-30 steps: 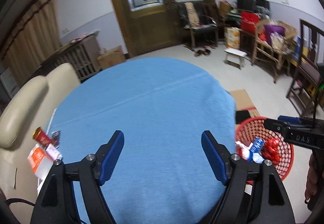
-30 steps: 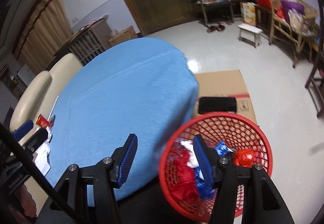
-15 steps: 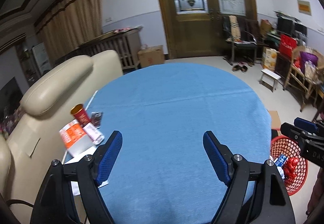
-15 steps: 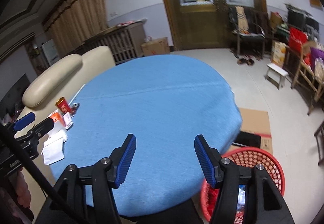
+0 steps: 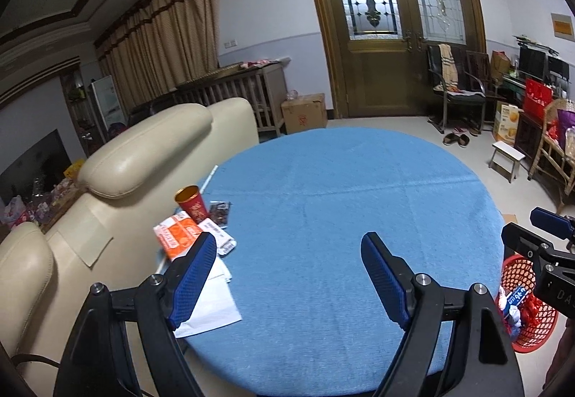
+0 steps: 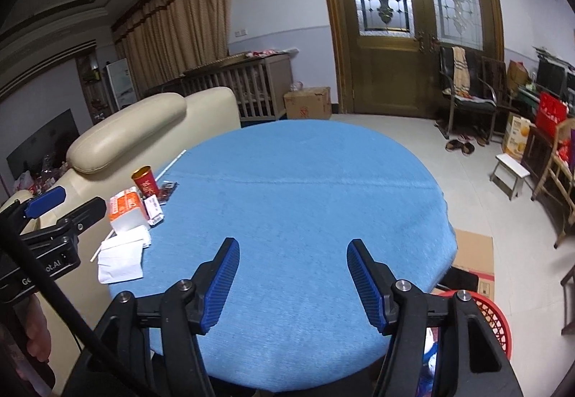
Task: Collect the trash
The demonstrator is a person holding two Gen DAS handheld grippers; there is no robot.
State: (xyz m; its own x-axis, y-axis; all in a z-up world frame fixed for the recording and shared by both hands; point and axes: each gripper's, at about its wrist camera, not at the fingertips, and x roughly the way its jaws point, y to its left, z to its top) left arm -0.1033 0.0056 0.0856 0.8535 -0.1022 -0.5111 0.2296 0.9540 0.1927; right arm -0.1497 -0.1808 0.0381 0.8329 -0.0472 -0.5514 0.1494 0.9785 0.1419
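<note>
Two wrist views, side by side, angled down over the shared blue desk (image 5: 341, 217), facing the door (image 6: 413, 27).

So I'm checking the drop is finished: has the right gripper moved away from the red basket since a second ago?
Yes. The right gripper, empty and opening, has swung from over the red basket to above the blue table.

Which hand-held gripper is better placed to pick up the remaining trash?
Left. The left hand-held gripper, open and empty, sits beside the orange carton and red cup; the right hand-held gripper is by the red basket.

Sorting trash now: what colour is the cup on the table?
Red cup with gold inside, clearest in left wrist view.
</note>
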